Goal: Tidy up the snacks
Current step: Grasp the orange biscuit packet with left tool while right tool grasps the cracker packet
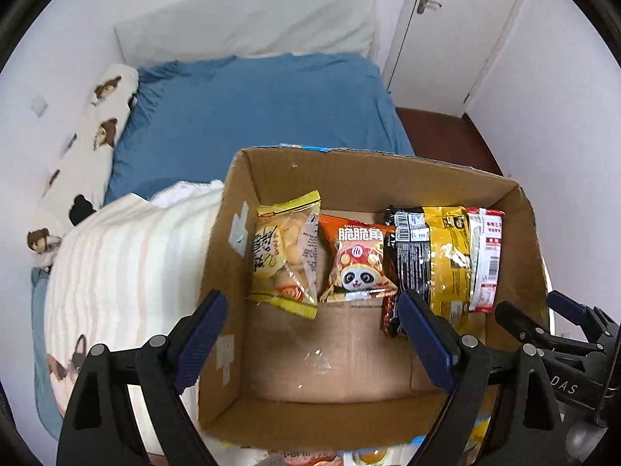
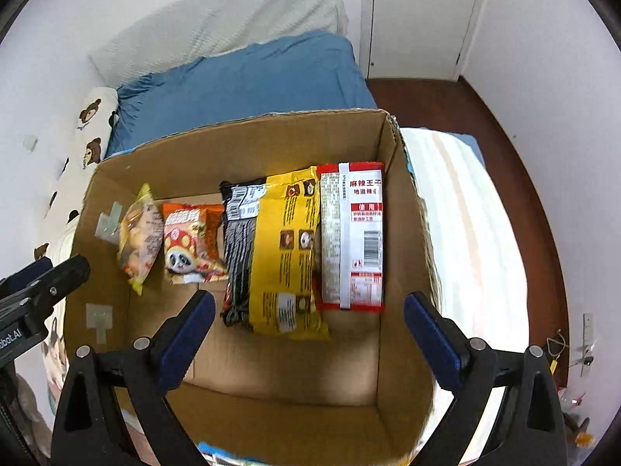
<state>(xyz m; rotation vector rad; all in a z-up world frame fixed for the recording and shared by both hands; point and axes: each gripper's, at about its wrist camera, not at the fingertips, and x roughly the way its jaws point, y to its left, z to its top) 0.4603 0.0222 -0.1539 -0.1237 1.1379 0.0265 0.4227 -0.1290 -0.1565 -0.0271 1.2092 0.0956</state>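
An open cardboard box (image 1: 372, 178) (image 2: 248, 139) sits on the bed. Inside, in a row, lie a yellow cake packet (image 1: 285, 260) (image 2: 140, 235), an orange panda snack bag (image 1: 359, 260) (image 2: 192, 242), a black packet (image 1: 409, 256) (image 2: 240, 256), a yellow packet (image 1: 450, 264) (image 2: 289, 252) and a red-and-white packet (image 1: 487, 256) (image 2: 355, 237). My left gripper (image 1: 310, 334) hovers open and empty above the box's near left part. My right gripper (image 2: 310, 338) hovers open and empty above the near right part; it also shows in the left wrist view (image 1: 543, 318).
A blue bedsheet (image 1: 252, 108) lies behind the box, with a white pillow (image 1: 248, 23) at the wall. A striped blanket (image 1: 128, 264) lies left of the box. A bear-print bolster (image 1: 89, 147) runs along the left wall. A white door (image 1: 458, 27) and dark wood floor (image 2: 516, 178) are on the right.
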